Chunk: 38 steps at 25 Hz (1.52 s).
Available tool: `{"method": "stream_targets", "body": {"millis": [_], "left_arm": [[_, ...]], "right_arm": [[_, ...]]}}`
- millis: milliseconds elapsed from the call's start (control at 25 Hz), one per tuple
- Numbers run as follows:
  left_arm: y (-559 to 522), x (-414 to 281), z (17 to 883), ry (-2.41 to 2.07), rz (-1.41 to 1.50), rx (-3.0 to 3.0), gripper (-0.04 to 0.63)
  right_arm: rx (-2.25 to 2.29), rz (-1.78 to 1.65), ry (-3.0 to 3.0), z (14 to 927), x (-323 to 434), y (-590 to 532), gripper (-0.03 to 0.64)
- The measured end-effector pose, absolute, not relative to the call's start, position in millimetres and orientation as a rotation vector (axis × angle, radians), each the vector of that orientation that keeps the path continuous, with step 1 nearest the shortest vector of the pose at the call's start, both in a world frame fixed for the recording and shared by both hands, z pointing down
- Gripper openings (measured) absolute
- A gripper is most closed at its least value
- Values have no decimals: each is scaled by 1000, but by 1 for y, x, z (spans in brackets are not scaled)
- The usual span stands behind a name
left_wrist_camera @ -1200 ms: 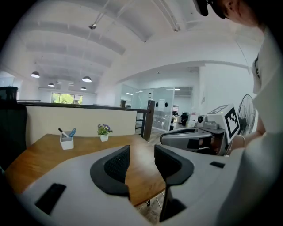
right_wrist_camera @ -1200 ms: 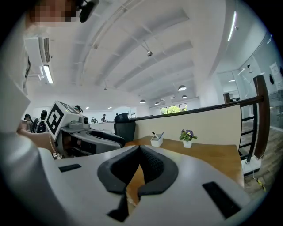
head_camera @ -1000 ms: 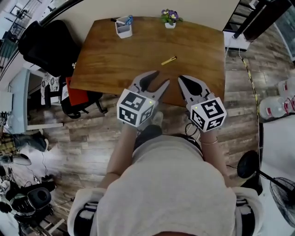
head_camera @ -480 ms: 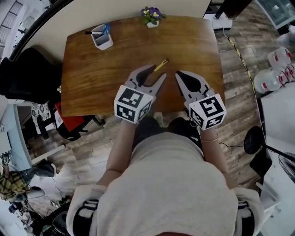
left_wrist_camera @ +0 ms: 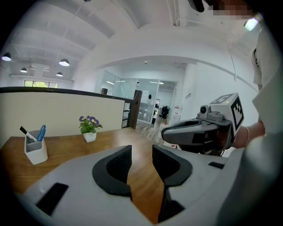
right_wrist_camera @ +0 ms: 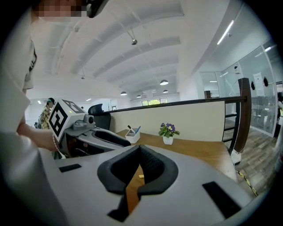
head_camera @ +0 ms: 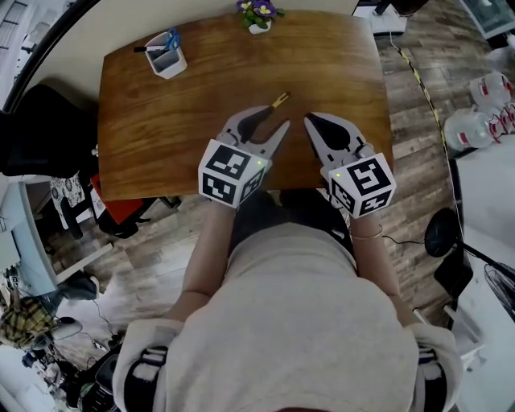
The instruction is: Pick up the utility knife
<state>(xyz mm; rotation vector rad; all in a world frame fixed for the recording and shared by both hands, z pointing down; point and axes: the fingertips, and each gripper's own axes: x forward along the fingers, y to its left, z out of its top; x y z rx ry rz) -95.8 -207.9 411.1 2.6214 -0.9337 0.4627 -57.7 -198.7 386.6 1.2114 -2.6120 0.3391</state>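
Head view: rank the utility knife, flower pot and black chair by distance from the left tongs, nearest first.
1. Utility knife: on the table, just beyond the left tongs.
2. Flower pot: at the table's far edge.
3. Black chair: off the table, far left.

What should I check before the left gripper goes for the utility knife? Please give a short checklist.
1. The utility knife lies free on the wooden table: ok.
2. The left gripper has its jaws apart: ok. They have just been closing, with nothing between them.
3. The knife sits between the left jaws: not ok. It lies just beyond the tips.
4. The right gripper is out of the way: ok. It is shut and empty.
5. The blade is retracted: cannot tell.
6. The pen holder and flower pot are clear: ok.
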Motion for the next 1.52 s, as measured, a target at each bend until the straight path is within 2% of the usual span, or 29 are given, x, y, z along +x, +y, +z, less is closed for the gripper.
{"method": "stream_targets", "body": {"millis": [960,1520], "left_arm": [[-236,-83,492,-925,810,2450,152],[-271,-80,543,-913,947,2370,192]], "right_arm": [[1098,583,-2568,453,-26,-236,11],[1115,686,-2543,499,-19,-269,11]]}}
